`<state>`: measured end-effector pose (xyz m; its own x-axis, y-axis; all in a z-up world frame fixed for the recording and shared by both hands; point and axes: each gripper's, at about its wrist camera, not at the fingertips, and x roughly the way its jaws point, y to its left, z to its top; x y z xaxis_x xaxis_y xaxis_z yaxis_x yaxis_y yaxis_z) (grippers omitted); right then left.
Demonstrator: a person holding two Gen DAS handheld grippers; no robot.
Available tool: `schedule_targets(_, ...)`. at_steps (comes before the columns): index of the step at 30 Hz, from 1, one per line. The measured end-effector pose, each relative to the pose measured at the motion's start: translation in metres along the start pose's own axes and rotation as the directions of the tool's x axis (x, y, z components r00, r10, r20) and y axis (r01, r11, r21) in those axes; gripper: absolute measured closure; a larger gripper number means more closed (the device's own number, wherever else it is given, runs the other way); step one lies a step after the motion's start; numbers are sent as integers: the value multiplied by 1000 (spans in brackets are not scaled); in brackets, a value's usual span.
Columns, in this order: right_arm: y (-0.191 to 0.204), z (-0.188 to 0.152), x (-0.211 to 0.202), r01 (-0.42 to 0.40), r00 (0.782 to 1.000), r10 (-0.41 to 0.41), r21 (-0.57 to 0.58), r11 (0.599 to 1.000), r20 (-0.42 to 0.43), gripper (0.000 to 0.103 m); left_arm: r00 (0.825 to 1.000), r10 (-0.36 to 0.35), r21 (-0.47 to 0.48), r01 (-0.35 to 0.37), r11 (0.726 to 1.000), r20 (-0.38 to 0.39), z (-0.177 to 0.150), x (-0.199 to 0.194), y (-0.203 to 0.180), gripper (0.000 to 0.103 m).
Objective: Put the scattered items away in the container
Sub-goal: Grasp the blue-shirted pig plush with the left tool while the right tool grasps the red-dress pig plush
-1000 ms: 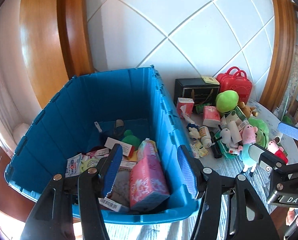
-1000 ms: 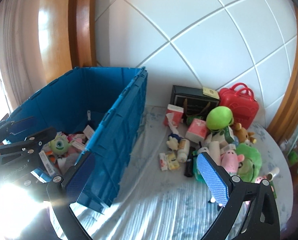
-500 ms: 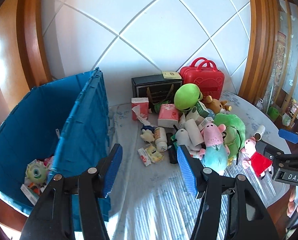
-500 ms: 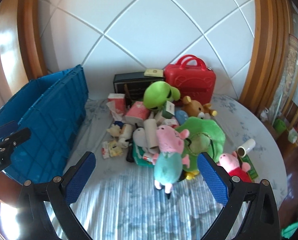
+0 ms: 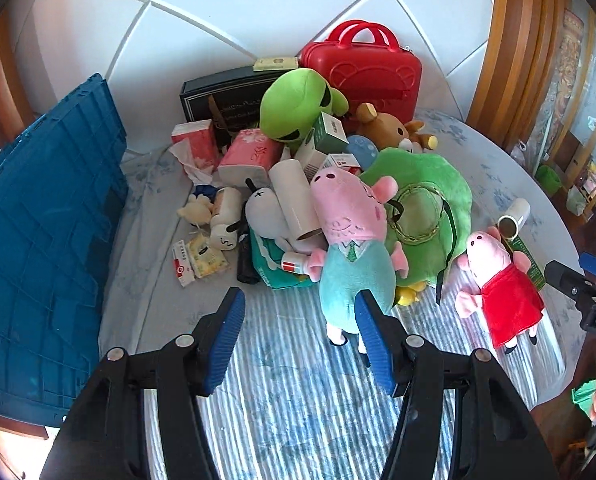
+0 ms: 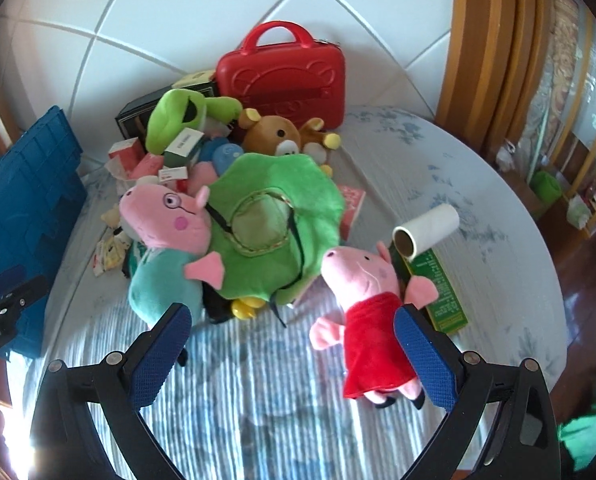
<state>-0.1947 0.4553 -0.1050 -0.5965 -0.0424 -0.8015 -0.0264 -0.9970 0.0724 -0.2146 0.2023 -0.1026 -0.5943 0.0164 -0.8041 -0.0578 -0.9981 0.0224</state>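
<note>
The blue crate [image 5: 46, 216] stands at the left, only its outer wall showing; it also shows in the right wrist view [image 6: 26, 196]. A pile of toys and packets lies on the round table. My left gripper [image 5: 298, 340] is open and empty, just short of the pig plush in a teal shirt [image 5: 350, 248]. My right gripper [image 6: 294, 356] is open and empty, its right finger beside the pig plush in a red dress [image 6: 370, 304]. That plush also shows in the left wrist view [image 5: 502, 284].
A green plush hat [image 6: 274, 224], green alien plush [image 5: 298, 104], brown bear [image 6: 278, 136], red case [image 6: 282, 76], black box [image 5: 226, 92], tissue packs [image 5: 250, 156], paper rolls [image 6: 426, 232] and a green box [image 6: 438, 292] lie on the table. The table edge [image 6: 546, 280] curves at the right.
Both grippers have swung right, away from the crate, and now face the toy pile from closer. Both stay open and empty.
</note>
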Motion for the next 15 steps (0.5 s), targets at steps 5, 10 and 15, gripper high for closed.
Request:
schedule_targets(5, -29, -1, 15, 53, 998, -51, 39, 998, -43, 0, 999, -32, 6, 32, 999, -32, 6, 25, -14, 47)
schedule_targets(10, -50, 1, 38, 101, 991, -96, 50, 994, -92, 0, 997, -36, 19, 37, 999, -74, 18, 56, -26, 47)
schedule_targets(15, -63, 7, 76, 104, 983, -95, 49, 993, -160, 0, 991, -24, 22, 27, 999, -129, 29, 88, -36, 47)
